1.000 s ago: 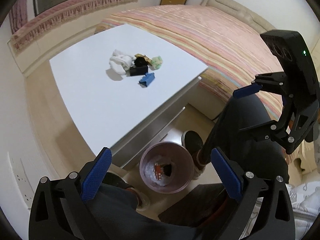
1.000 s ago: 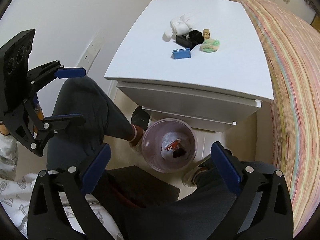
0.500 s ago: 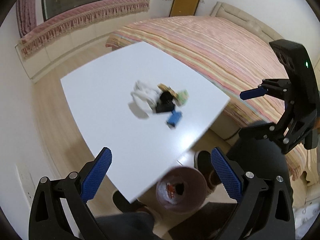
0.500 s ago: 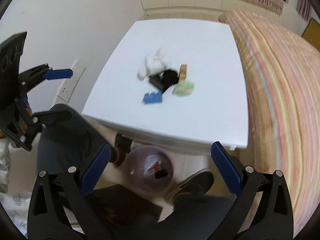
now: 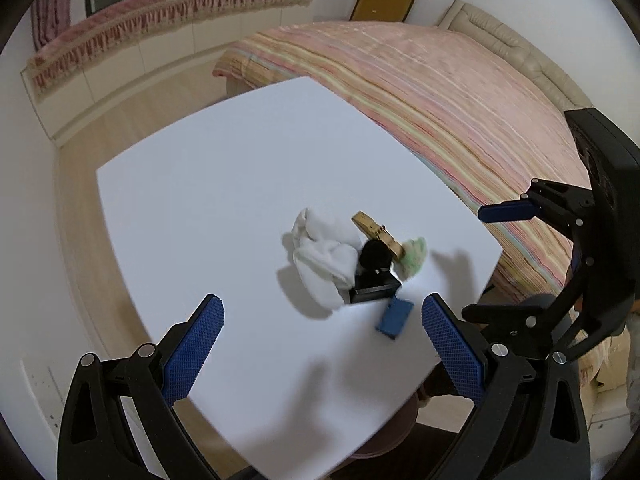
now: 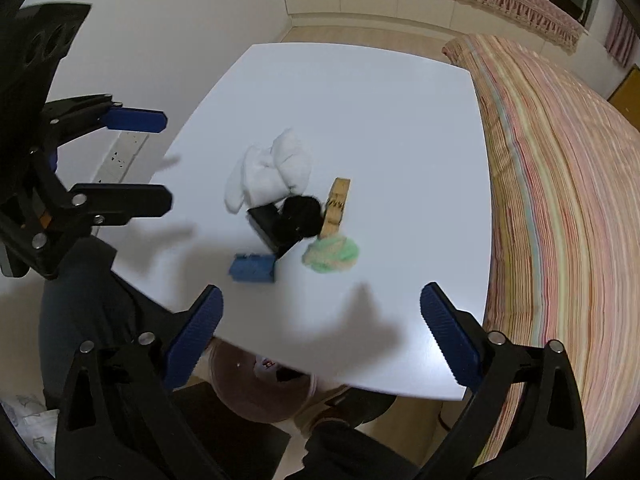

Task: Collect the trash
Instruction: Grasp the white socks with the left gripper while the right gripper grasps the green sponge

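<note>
Centrally on white table [image 6: 360, 92]: trash pile [image 6: 288, 212], with blue box [image 6: 253, 268] at pile's 7 o'clock. Right gripper [image 6: 320, 328] at 6 o'clock, jaws wide, just narrowing, nothing between. Left gripper [image 5: 322, 346] spread wide, empty.

Square white-topped table [image 5: 224, 184], matte. Beside it, along one edge: bed with pink multicolour-striped cover [image 5: 460, 104] and cream padded headboard [image 5: 516, 52]. Beyond the table: pale wood-plank floor [image 5: 160, 96], low white cabinets topped by a pink fringed cushion [image 5: 168, 12] (under a dark window). White walls; wall socket strip [image 6: 122, 156] beside the table.
</note>
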The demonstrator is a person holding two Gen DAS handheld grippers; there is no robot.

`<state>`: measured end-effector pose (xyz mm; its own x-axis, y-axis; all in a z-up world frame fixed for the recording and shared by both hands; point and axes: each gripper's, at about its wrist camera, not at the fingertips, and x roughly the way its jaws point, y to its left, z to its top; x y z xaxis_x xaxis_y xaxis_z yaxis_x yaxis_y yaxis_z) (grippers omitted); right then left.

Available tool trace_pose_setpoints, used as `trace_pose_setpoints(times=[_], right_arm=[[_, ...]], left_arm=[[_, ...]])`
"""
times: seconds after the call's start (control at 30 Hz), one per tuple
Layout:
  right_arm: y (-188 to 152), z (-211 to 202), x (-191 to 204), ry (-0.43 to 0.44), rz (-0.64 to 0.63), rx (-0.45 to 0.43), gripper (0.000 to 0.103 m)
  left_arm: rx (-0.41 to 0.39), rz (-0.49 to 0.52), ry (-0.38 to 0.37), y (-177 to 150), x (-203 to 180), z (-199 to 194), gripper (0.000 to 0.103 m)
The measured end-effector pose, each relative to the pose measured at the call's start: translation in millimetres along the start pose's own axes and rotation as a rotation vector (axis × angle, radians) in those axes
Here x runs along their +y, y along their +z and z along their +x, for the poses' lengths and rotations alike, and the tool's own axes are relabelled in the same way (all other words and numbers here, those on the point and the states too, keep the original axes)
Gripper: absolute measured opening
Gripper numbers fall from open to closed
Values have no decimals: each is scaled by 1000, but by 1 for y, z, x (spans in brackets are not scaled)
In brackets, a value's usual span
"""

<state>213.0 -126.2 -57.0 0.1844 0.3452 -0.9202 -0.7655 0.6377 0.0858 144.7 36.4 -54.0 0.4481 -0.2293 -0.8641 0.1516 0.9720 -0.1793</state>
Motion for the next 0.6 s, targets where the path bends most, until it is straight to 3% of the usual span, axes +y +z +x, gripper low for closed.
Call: trace_pose_setpoints(times=[0.2, 0.4, 0.47, 0.6], right_arm=[[8, 17, -10, -2, 4, 26, 75], [11, 30, -11, 17, 0, 45, 67], [12, 34, -13, 16, -1, 51, 63], [14, 42, -16, 21, 1, 60, 54]], left_arm=[[27, -48, -41, 12, 7, 23, 95], [57, -70, -54, 13, 9, 41, 94], [67, -72, -58, 12, 10, 45, 82], [80, -78, -63, 9, 12, 51, 75]])
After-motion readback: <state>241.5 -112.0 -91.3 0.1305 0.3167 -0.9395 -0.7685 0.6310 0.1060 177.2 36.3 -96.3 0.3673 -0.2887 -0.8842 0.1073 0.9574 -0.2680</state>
